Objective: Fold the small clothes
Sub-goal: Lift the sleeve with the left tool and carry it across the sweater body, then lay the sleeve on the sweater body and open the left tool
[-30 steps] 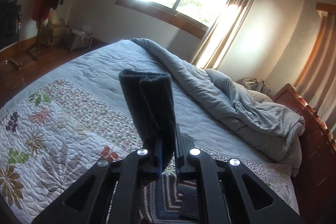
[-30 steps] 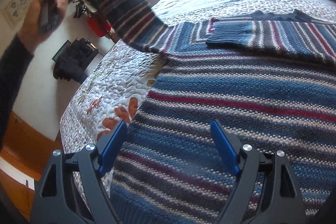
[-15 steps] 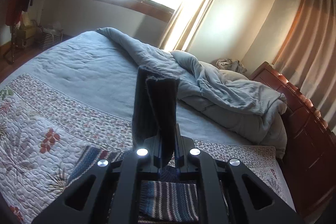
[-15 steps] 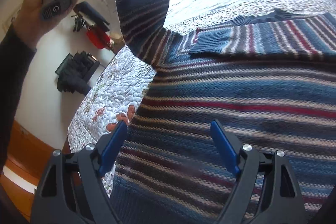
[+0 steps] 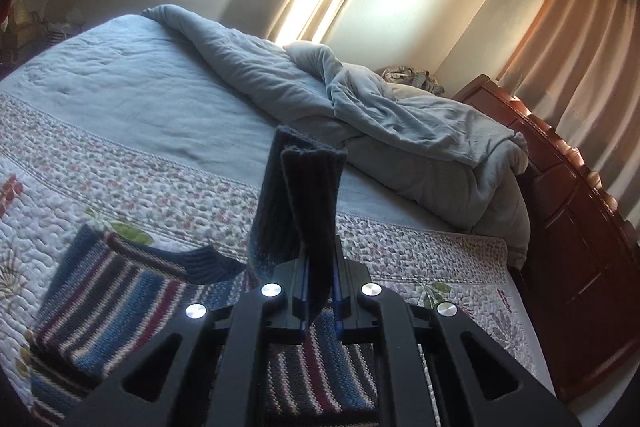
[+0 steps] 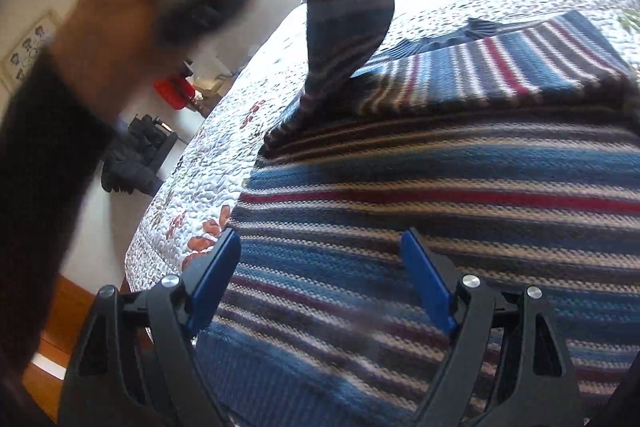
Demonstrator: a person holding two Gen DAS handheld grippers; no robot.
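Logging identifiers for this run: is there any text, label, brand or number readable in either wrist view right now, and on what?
No readable text in either view.
Framed sheet on the wall, right wrist view: shows small figures, too blurred to tell whether any are letters.
Striped sweater, left gripper and right gripper: no label or marking visible.

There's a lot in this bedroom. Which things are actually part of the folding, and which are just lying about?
Part of the job:
striped sweater
its sleeve, pinched by the left gripper
right gripper, open above the sweater

Just lying about:
grey duvet
floral quilt
wooden headboard
curtains
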